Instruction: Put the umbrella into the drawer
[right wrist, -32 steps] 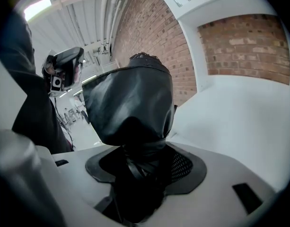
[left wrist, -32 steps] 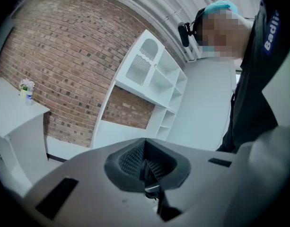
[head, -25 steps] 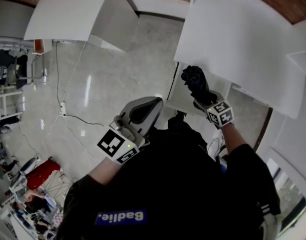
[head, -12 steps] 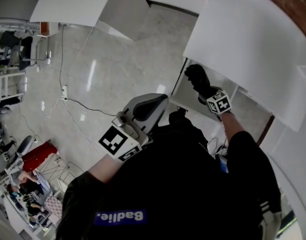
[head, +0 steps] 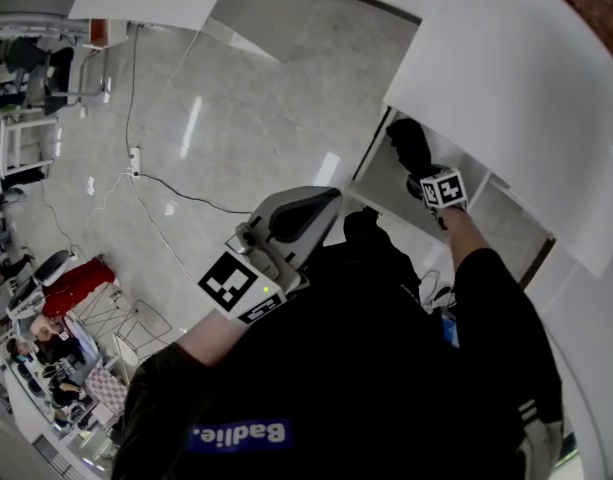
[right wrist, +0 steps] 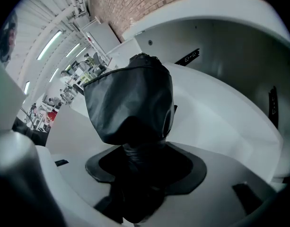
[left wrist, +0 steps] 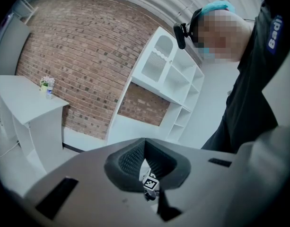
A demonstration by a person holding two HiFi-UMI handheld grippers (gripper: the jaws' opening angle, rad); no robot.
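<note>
Head view: your right gripper (head: 423,178) holds the folded umbrella (head: 407,144) at the open drawer (head: 379,185). The umbrella's long axis runs straight on from the gripper, into the opening. Your left gripper (head: 316,206) hangs by your chest, well apart.

Left gripper view: jaw tips together, nothing between.

Right gripper view: the jaws clamp the umbrella's near end, and the rest points ahead over the drawer floor.

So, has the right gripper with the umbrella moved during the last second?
Yes. The right gripper carried the umbrella forward, closer to the edge of the white cabinet top.
</note>
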